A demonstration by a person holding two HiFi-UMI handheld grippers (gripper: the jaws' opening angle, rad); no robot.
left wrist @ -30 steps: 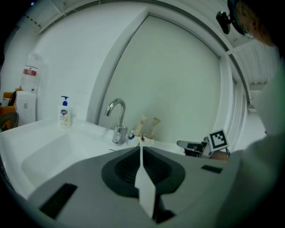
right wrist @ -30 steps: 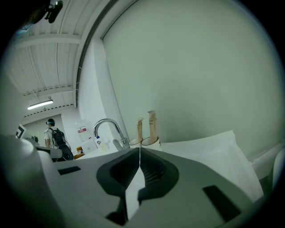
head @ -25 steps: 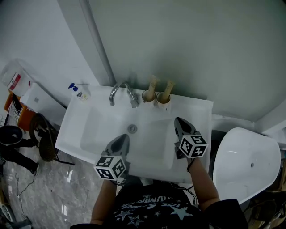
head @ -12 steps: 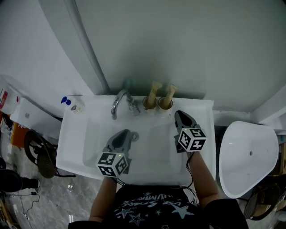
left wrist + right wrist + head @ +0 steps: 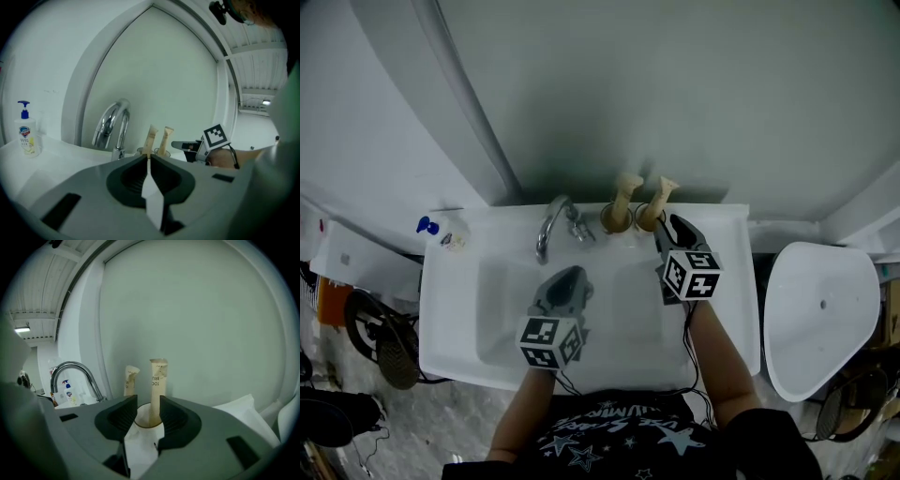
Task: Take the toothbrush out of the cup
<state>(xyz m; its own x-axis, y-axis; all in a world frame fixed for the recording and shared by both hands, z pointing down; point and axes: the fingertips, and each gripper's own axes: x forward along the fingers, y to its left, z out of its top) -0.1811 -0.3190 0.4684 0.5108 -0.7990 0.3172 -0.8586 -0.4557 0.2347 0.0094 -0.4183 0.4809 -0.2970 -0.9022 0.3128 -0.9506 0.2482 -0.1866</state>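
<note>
Two paper-wrapped toothbrushes stand in two cups on the back ledge of the white sink [image 5: 459, 309]. The right toothbrush [image 5: 660, 195] [image 5: 157, 385] rises from the right cup [image 5: 648, 219] [image 5: 149, 420]; the left toothbrush [image 5: 625, 192] [image 5: 130, 380] stands in the left cup [image 5: 616, 218]. My right gripper [image 5: 671, 226] [image 5: 148, 408] is just in front of the right cup, its jaws opening, with the cup and brush framed in the gap beyond the tips and nothing gripped. My left gripper [image 5: 567, 279] [image 5: 148, 157] hangs over the basin, shut and empty.
A chrome faucet [image 5: 555, 225] [image 5: 111, 124] stands left of the cups. A soap pump bottle [image 5: 441, 234] [image 5: 25, 133] sits at the sink's back left corner. A white oval fixture [image 5: 816, 319] stands right of the sink. The wall rises directly behind the cups.
Both grippers have moved towards the back of the sink, the right one up to the right cup. The right gripper's jaws have parted.
</note>
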